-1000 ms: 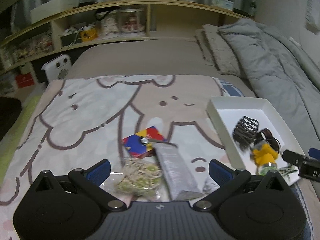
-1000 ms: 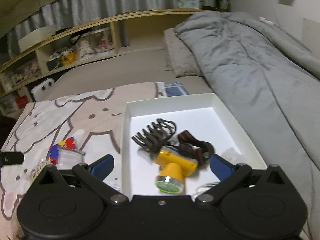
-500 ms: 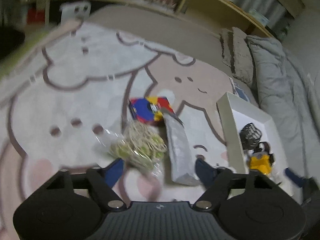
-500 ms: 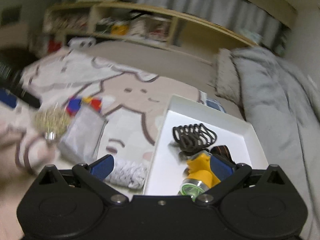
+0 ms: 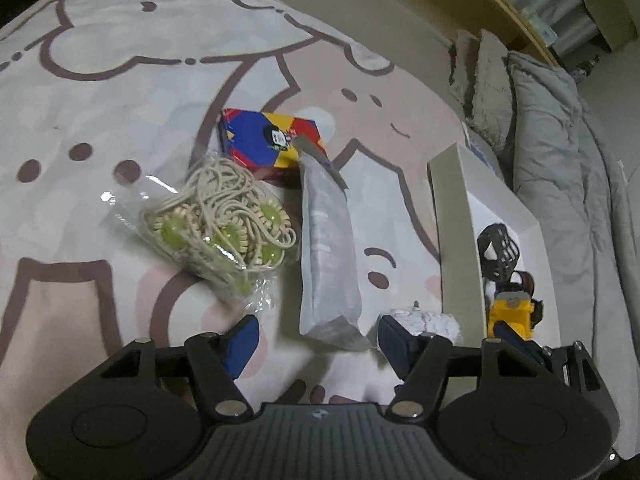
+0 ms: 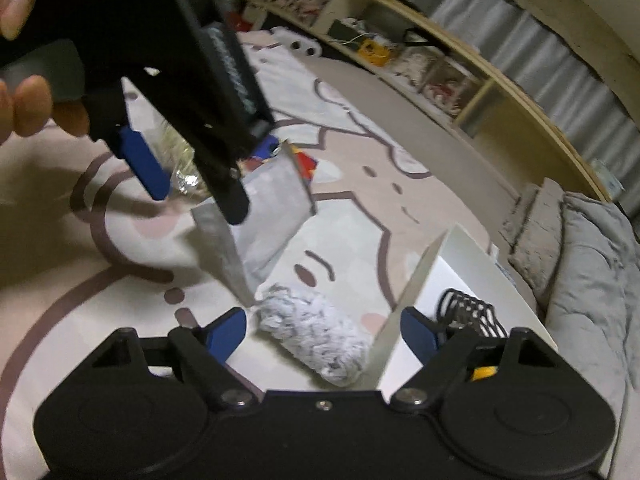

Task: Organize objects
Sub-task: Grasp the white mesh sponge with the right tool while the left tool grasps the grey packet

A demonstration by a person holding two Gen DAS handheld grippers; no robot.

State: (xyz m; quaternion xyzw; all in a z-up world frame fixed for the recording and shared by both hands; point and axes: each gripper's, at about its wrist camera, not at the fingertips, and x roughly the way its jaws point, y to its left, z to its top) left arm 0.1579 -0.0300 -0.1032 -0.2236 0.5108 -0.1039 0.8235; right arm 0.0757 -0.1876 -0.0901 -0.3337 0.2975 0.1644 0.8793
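Surface: a bed covered by a cartoon-print blanket (image 5: 120, 92) in cream, pink and grey, with thick brown outlines and small drawn faces
Bedding: a rumpled grey duvet (image 5: 560, 168) heaped along the right side, with two textured grey pillows (image 5: 476, 84) at its upper end
Sheet: plain beige mattress cover (image 6: 360, 92) between the blanket and the shelf
Furniture: a long light-wood headboard shelf (image 6: 460, 80) with open cubbies, filled with small cluttered items too blurred to identify
Window: pale grey curtains (image 6: 520, 12) hanging in folds above the shelf
Light: dim indoor light, corners dark
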